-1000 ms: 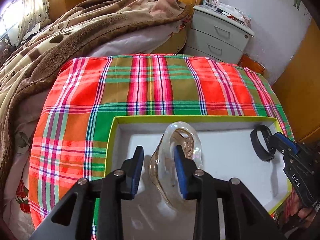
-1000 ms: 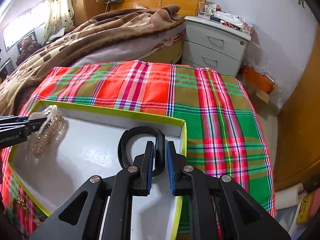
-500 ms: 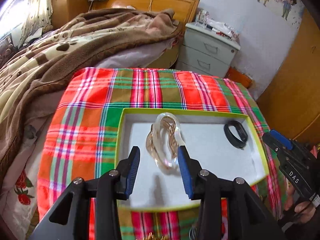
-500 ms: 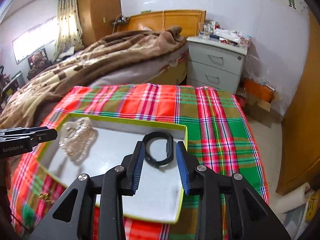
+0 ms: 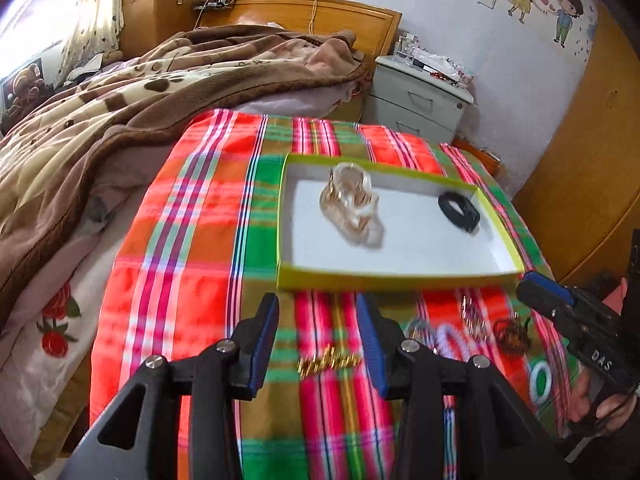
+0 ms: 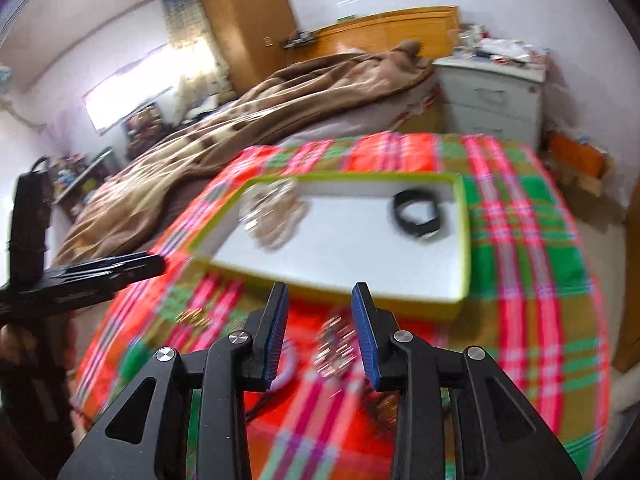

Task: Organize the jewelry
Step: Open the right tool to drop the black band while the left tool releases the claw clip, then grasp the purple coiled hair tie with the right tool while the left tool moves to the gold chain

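With the clear bangle [image 5: 352,204] and black band [image 5: 459,210] lying in the tray [image 5: 400,278], both my grippers, left [image 5: 317,344] and right [image 6: 320,332], are empty, jaws just opened, so I should drop squarely over the gold chain [image 5: 329,364] before closing.

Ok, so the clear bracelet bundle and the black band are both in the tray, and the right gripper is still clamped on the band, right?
Not quite. The right gripper is open and empty; its jaws have just opened. The right wrist view shows the black band lying free in the tray, with the clear bracelet bundle.
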`<state>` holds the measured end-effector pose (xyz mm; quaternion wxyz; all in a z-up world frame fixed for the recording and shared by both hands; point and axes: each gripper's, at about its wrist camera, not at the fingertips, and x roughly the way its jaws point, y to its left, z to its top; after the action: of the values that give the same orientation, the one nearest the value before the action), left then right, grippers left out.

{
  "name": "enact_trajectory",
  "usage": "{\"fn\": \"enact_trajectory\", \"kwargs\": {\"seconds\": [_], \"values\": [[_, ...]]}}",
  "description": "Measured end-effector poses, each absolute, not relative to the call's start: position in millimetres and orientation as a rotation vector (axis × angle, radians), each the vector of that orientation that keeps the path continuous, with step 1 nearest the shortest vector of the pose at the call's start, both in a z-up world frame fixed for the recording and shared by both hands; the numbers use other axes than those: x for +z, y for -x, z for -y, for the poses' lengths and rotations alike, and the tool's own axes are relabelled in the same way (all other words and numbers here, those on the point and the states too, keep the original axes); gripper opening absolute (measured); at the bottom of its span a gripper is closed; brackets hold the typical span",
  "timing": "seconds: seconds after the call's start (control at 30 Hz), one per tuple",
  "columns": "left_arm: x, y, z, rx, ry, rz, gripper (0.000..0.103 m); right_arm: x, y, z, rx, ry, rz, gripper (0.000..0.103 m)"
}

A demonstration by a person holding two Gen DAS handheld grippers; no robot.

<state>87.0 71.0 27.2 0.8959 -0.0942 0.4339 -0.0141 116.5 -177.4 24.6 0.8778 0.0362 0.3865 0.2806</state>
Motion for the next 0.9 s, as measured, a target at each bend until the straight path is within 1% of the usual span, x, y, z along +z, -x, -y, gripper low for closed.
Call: {"fn": "enact_trajectory", "kwargs": {"seconds": [0.37,0.73,0.77,0.8,0.83,0.9], "values": [[4,-63,-84,-0.031,0.243,-0.927,0.042,1,-84,136,0.712,0.002,-0.841,0.034],[-7,-56,-90,-0.03,0.247,-0.941,0.042,-14,-85,111,0.647,0.091,-0.867,0.033],[-8,-56,-91,-0.027,0.246,-0.944,0.042,-14,-85,112,0.64,0.096,-0.866,0.028],[-9,-56,-91,-0.026,0.247,-0.946,0.042,-15,-85,111,0.634,0.106,-0.864,0.019],[-9,-57,-90,-0.029,0.248,-0.947,0.042,-15,-85,110,0.632,0.11,-0.865,0.016],[-11,-57,-90,-0.029,0.247,-0.95,0.042,-16,-85,110,0.63,0.119,-0.87,0.014]]}}
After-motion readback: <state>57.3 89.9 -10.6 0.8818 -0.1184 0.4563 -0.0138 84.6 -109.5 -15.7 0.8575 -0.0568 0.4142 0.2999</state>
